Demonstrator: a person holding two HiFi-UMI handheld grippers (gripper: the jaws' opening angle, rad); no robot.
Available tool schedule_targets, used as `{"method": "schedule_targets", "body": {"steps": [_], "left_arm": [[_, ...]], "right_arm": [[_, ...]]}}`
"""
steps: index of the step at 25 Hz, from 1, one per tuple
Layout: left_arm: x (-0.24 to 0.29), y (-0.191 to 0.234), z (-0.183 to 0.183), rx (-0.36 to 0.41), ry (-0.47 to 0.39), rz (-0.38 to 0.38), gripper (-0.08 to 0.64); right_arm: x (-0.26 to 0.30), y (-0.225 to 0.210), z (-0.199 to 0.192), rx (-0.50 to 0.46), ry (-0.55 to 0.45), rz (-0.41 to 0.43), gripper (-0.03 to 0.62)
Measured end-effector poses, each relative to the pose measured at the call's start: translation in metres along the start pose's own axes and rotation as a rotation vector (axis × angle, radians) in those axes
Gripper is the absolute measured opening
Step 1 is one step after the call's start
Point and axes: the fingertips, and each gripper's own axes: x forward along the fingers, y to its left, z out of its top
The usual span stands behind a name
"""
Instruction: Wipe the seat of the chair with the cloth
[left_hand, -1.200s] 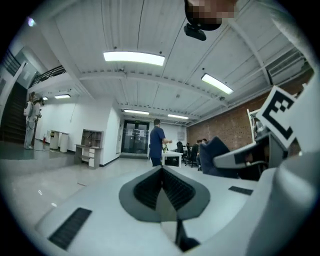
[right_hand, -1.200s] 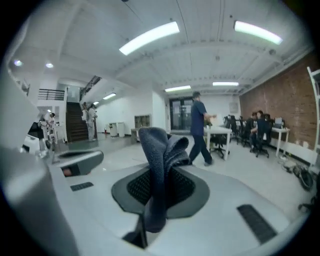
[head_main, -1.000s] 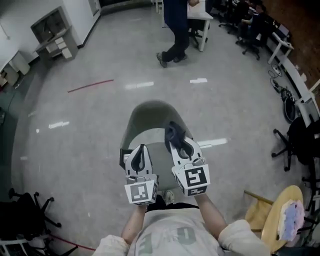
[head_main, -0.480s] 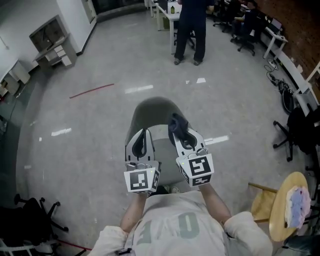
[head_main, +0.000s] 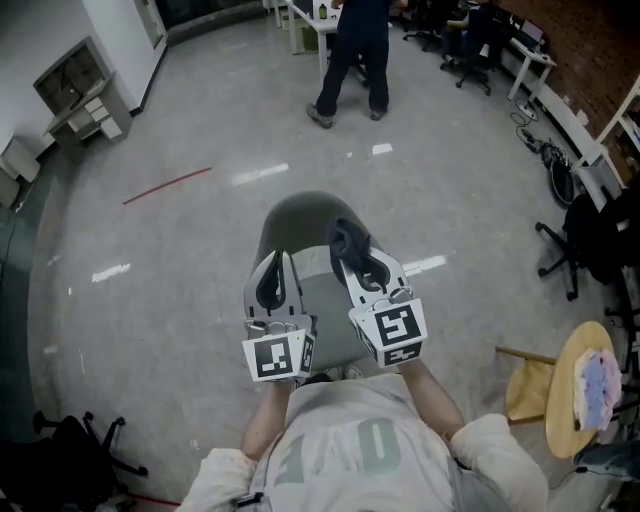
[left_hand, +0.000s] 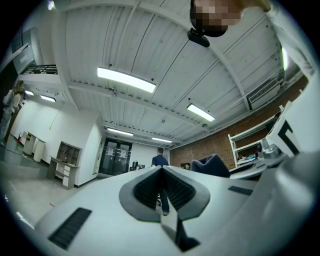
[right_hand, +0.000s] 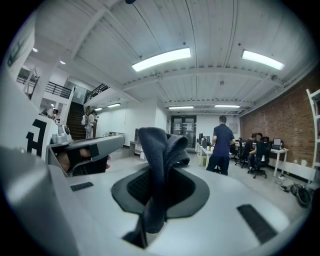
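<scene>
Cloth (right_hand: 156, 145) sits in the right gripper (head_main: 347, 262). Its jaws are clamped on the cloth's middle, with a bunched wad poking past the tips and the rest trailing back between the pads. My guess is it's held that way so the wad leads and does the rubbing, not the plastic.

Left gripper (head_main: 276, 265) has its jaws pressed together with nothing between them. It reads as the spare tool, maybe kept free to steady the chair (head_main: 300, 215).

The chair is directly in front of the person, with its back on the far side and the seat (head_main: 323, 300) on the near side under both grippers. Both gripper views look out at the ceiling and the far room rather than the seat, so both tools point away and slightly up. The cloth looks clear of the seat, so I judge the wiping isn't under way.

The next move would be to tip the right gripper down until the wad touches, then sweep.

Risks:
- Friction could drag the cloth out of the pinch.
- The chair could skate on the glossy floor (head_main: 180, 260).

A bystander (head_main: 350, 60) stands at the far side, well apart.
</scene>
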Motion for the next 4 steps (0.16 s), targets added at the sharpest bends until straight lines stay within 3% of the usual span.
{"method": "schedule_targets", "body": {"steps": [4], "left_arm": [[0.0125, 0.0088, 0.0038, -0.006, -0.019, -0.018, 0.015]], "right_arm": [[0.0094, -0.0027, 0.0039, -0.030, 0.004, -0.024, 0.057]]}}
